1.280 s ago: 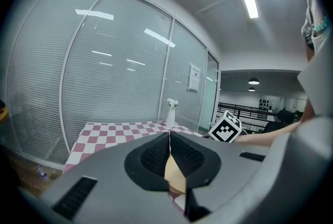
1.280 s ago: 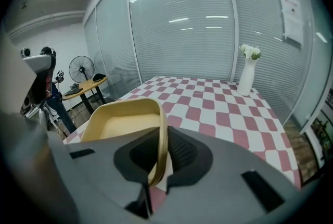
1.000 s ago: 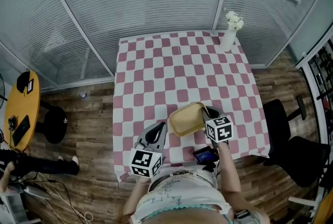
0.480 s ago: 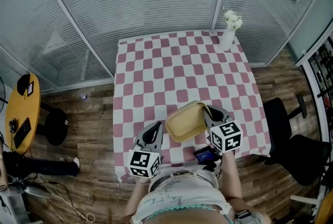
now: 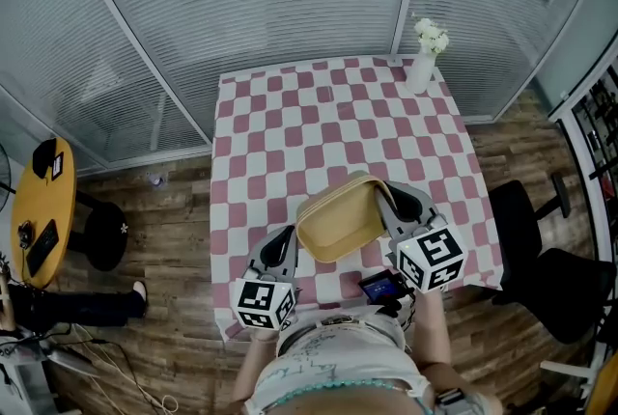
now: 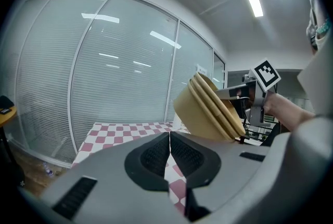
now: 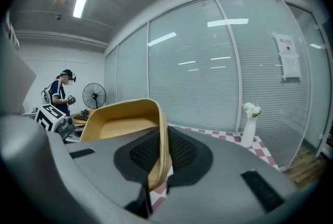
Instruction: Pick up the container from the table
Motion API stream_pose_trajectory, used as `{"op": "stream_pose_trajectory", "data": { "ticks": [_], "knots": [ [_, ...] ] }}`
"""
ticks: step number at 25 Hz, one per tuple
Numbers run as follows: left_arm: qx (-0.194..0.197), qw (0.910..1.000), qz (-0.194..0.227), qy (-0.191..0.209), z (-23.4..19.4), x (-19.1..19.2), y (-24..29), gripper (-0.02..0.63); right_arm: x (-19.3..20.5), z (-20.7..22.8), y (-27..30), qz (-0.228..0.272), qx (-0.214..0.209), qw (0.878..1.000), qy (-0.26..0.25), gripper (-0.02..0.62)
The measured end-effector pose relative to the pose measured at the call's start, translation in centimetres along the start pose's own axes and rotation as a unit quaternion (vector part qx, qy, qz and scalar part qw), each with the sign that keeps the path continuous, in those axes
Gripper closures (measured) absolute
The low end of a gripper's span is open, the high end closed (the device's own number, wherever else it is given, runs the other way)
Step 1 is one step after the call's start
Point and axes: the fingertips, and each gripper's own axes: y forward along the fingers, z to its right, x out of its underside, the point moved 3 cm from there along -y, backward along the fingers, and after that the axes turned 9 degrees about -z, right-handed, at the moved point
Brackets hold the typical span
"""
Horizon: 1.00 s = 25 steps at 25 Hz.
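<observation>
A tan rectangular container (image 5: 338, 218) hangs tilted above the near part of the checked table (image 5: 328, 124). My right gripper (image 5: 391, 206) is shut on its right rim; in the right gripper view the rim (image 7: 162, 139) runs between the dark pads, with the container's hollow (image 7: 122, 124) to the left. My left gripper (image 5: 280, 249) is low at the near left, shut with nothing in it, its pads (image 6: 156, 154) pressed together. From the left gripper view the container (image 6: 208, 109) shows up at the right, lifted off the table.
A white vase with flowers (image 5: 425, 56) stands at the table's far right corner. A black office chair (image 5: 541, 259) is right of the table, a round yellow table (image 5: 39, 206) far left. Glass walls with blinds close off the back. A person (image 7: 61, 94) stands far off.
The right gripper has raised the container higher off the table and tilted it more. The left gripper stayed low and drifted slightly toward me.
</observation>
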Motion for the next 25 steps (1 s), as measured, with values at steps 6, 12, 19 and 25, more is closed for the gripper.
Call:
{"op": "stream_pose_trajectory", "data": {
  "ticks": [6,12,19,25],
  "knots": [
    [0.005,1.0,0.001,0.001,0.2,-0.1,0.0,0.591,-2.8,-0.6,-0.4,0.034,-0.001,0.999,-0.017,0.578],
    [0.003,1.0,0.005,0.001,0.3,-0.3,-0.1,0.591,-3.6,-0.7,-0.5,0.046,0.001,0.999,-0.025,0.578],
    [0.003,1.0,0.003,0.001,0.3,-0.1,-0.3,0.591,-3.3,-0.8,-0.2,0.04,0.0,0.999,-0.021,0.578],
    [0.012,0.9999,0.002,0.005,1.0,-0.1,0.0,0.591,-3.3,-0.9,-0.3,0.04,-0.004,0.999,-0.024,0.578]
  ]
}}
